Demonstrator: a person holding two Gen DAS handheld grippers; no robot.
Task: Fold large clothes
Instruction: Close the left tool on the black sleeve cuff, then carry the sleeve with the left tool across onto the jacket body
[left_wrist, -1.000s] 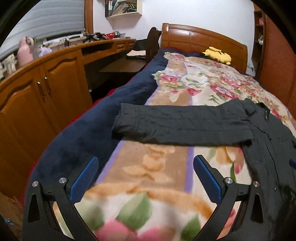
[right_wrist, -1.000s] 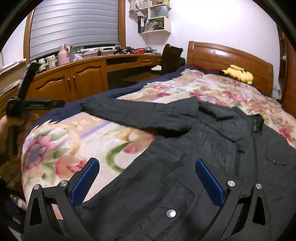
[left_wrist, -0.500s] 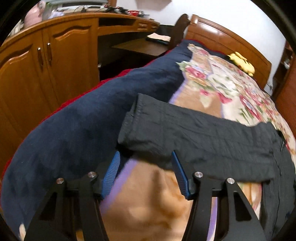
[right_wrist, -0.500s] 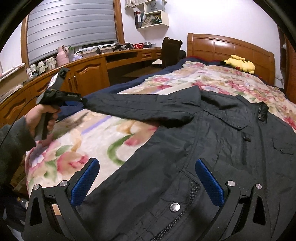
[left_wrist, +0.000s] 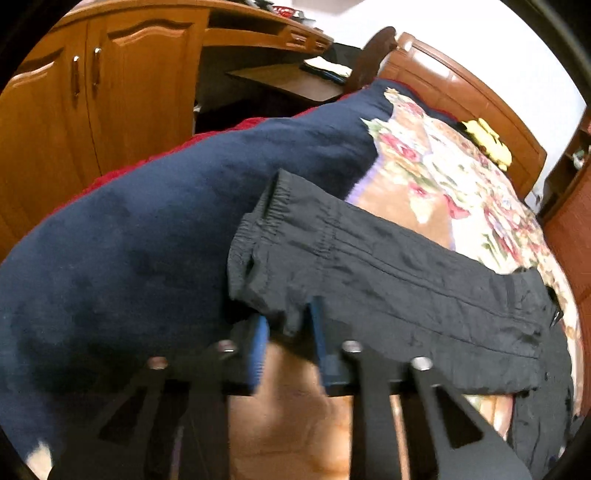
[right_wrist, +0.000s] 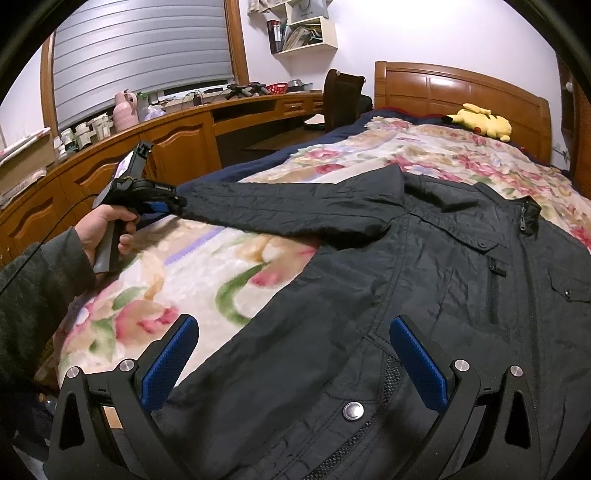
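Note:
A large black jacket (right_wrist: 424, 277) lies spread face up on the floral blanket (right_wrist: 207, 273), with one sleeve (left_wrist: 388, 273) stretched out to the left. My left gripper (left_wrist: 288, 325) is at the near edge of that sleeve, close to the elastic cuff (left_wrist: 266, 221). Its jaws are closing and a fold of sleeve fabric is pinched between the blue pads. In the right wrist view a hand (right_wrist: 110, 229) holds the left gripper (right_wrist: 173, 201) at the sleeve's end. My right gripper (right_wrist: 291, 325) hovers open above the jacket's lower front, with nothing between its fingers.
A navy blanket (left_wrist: 147, 240) hangs over the bed's left side. Wooden cabinets (left_wrist: 92, 92) and a desk run along the left wall, with a chair (right_wrist: 341, 96) by the bed. A yellow plush toy (right_wrist: 480, 118) lies near the headboard (right_wrist: 443, 88).
The left gripper moved forward and down to the sleeve's cuff end, and its jaws went from wide open to nearly shut on the fabric. The right gripper stayed put.

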